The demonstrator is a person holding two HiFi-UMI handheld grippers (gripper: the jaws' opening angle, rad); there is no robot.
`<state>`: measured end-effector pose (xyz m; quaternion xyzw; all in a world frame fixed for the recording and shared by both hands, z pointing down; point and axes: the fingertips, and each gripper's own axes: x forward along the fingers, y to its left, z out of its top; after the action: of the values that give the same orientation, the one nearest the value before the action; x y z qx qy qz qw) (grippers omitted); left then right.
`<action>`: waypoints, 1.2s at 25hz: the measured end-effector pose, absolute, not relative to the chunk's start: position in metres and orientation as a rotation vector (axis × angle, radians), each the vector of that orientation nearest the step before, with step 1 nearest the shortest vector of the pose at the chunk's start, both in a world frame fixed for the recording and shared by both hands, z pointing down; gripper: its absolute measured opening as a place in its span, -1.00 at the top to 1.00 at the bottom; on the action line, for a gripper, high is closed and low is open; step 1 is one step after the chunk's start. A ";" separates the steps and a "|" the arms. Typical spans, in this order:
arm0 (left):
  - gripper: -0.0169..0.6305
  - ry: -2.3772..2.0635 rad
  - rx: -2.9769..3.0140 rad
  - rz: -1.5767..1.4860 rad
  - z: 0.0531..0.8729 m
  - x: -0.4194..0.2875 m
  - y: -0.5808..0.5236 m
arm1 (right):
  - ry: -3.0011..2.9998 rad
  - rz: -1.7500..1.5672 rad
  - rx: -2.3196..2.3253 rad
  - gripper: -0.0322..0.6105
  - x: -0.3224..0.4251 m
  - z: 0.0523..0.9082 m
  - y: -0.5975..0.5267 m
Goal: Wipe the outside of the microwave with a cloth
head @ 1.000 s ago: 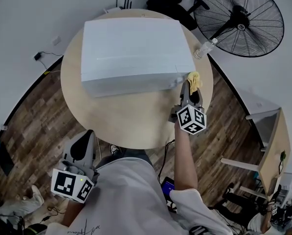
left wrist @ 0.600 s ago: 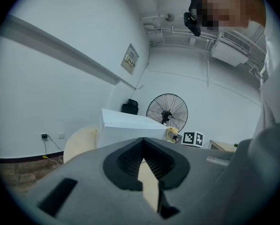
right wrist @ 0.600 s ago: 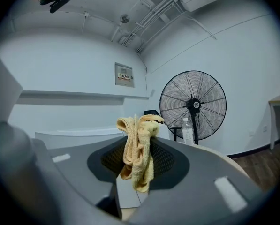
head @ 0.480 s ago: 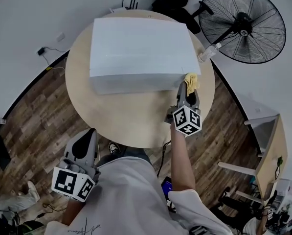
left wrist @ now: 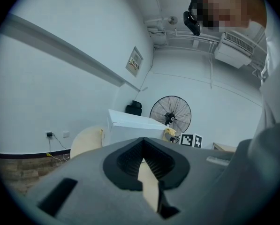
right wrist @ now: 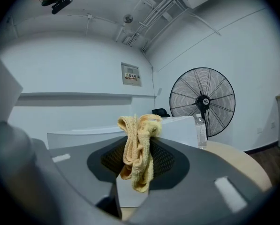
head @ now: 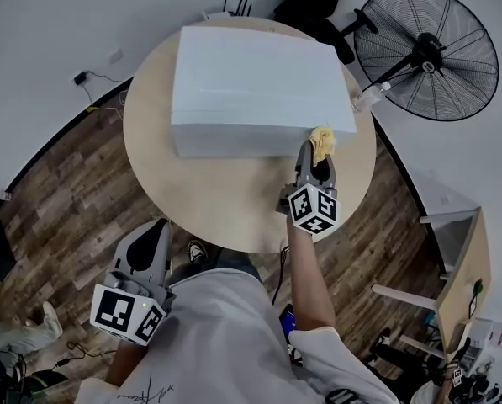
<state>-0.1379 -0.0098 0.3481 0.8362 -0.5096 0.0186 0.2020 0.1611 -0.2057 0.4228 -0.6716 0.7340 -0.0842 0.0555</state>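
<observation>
A white microwave (head: 255, 87) stands on a round beige table (head: 225, 196). My right gripper (head: 315, 152) is shut on a yellow cloth (head: 321, 140) and holds it against the microwave's front right corner. In the right gripper view the yellow cloth (right wrist: 138, 150) hangs pinched between the jaws, with the microwave (right wrist: 177, 128) just behind it. My left gripper (head: 148, 247) hangs low at the person's left side, off the table, with its jaws closed and nothing in them. In the left gripper view the microwave (left wrist: 130, 124) and the cloth (left wrist: 170, 132) show far off.
A large black floor fan (head: 425, 50) stands to the right of the table. A clear plastic bottle (head: 372, 97) stands on the table's right edge beside the microwave. Wood floor surrounds the table; cables and a wall socket (head: 81, 78) lie at the left.
The right gripper with the cloth has stayed at the microwave's front right corner, edging slightly left along it. The head view has shifted, so everything sits further right. The left gripper has not moved.
</observation>
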 end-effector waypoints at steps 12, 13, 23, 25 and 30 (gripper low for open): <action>0.97 -1.458 2.307 0.040 0.350 -0.151 0.001 | 2.340 -0.273 -1.926 0.49 0.095 0.429 -0.198; 0.97 -1.461 2.306 0.041 0.349 -0.151 0.001 | 2.347 -0.279 -1.914 0.49 0.090 0.430 -0.197; 0.97 -1.481 2.308 0.049 0.347 -0.156 0.008 | 2.464 -0.316 -1.764 0.49 0.026 0.434 -0.189; 0.97 -1.490 2.300 0.047 0.347 -0.157 0.010 | 2.489 -0.324 -1.728 0.49 0.012 0.435 -0.186; 0.97 -1.522 2.282 0.048 0.348 -0.164 0.014 | 2.544 -0.344 -1.646 0.49 -0.020 0.438 -0.182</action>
<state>-0.1638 0.0136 0.3477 0.8154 -0.5438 0.0171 0.1977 -0.0204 -0.1822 0.4376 -0.5392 0.8334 -0.1125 0.0461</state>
